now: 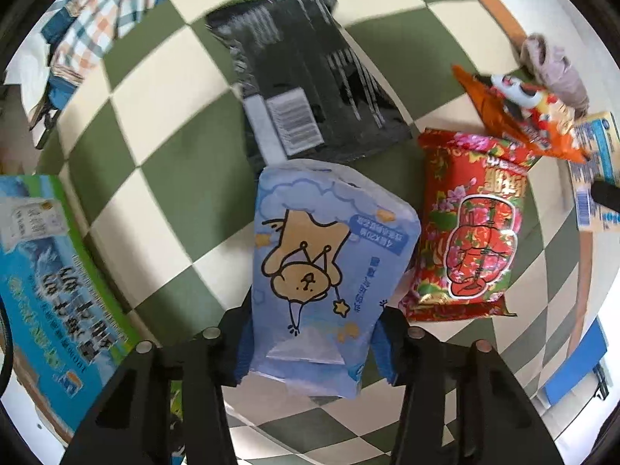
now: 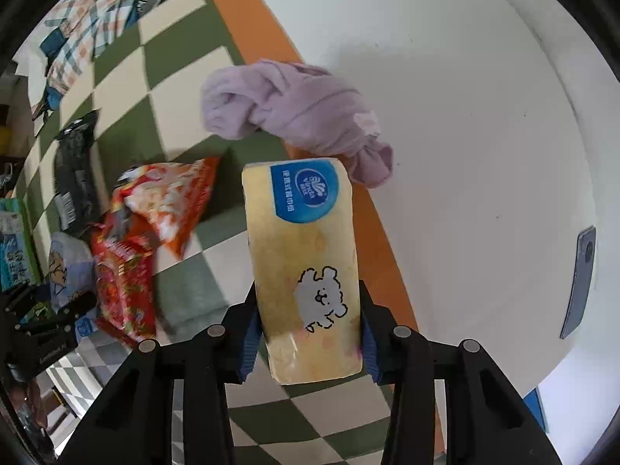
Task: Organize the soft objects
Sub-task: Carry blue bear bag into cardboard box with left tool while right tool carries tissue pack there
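My left gripper (image 1: 314, 343) is shut on a blue tissue pack with a bear drawing (image 1: 321, 267) and holds it over the green-and-cream checkered cloth (image 1: 162, 178). My right gripper (image 2: 308, 343) is shut on a yellow tissue pack with a fluffy dog drawing (image 2: 306, 259), held near the cloth's orange border (image 2: 267, 38). A crumpled lilac cloth (image 2: 298, 116) lies just beyond the yellow pack, across the border. The blue pack and left gripper also show at the left of the right wrist view (image 2: 66, 267).
A black packet (image 1: 310, 81), a red floral packet (image 1: 469, 228) and an orange snack bag (image 1: 515, 116) lie on the checkered cloth. A blue-green box (image 1: 50, 279) sits at the left. A plaid cloth (image 1: 97, 11) lies at the back. A phone (image 2: 581, 283) lies on the white table.
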Available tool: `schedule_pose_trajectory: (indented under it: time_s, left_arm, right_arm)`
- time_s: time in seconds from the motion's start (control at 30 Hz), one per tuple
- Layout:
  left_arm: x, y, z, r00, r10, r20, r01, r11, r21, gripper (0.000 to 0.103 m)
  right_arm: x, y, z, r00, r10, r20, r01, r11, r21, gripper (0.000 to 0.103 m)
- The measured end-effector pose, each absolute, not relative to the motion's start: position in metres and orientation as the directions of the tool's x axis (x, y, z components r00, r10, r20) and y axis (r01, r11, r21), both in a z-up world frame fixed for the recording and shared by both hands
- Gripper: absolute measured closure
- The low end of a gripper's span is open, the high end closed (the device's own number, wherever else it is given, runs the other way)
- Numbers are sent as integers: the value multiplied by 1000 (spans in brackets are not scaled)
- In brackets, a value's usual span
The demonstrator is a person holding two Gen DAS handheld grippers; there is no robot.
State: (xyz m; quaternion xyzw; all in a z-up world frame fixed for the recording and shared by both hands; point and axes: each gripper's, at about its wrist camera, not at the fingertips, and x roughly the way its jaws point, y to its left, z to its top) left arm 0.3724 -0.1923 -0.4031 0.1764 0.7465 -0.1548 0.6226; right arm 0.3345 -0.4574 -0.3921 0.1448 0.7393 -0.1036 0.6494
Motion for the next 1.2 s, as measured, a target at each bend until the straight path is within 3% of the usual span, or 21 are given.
schedule_pose_trajectory:
  time_s: [0.47,0.73,0.93,1.2]
  left_arm:
    - [336,-127,-267,-2,-142,-990,256,957,-138,58]
    - [334,-12,-197,153,-158,-975,70,986,-149,58]
    - [351,86,-192,184,-74,-980,-63,994,-87,58]
    - [392,166,-230,140,-18,-990,-153,987,-40,58]
  right_arm:
    - [337,-339,-275,52,232,-971,183,954,238,58]
    - [347,-211,-215,85,368,-926,1,929,369,58]
    - [375,-118,-201,77,392,-917,-86,919,385,58]
    - [425,-30,-231,54,298,-953,-104,951,292,58]
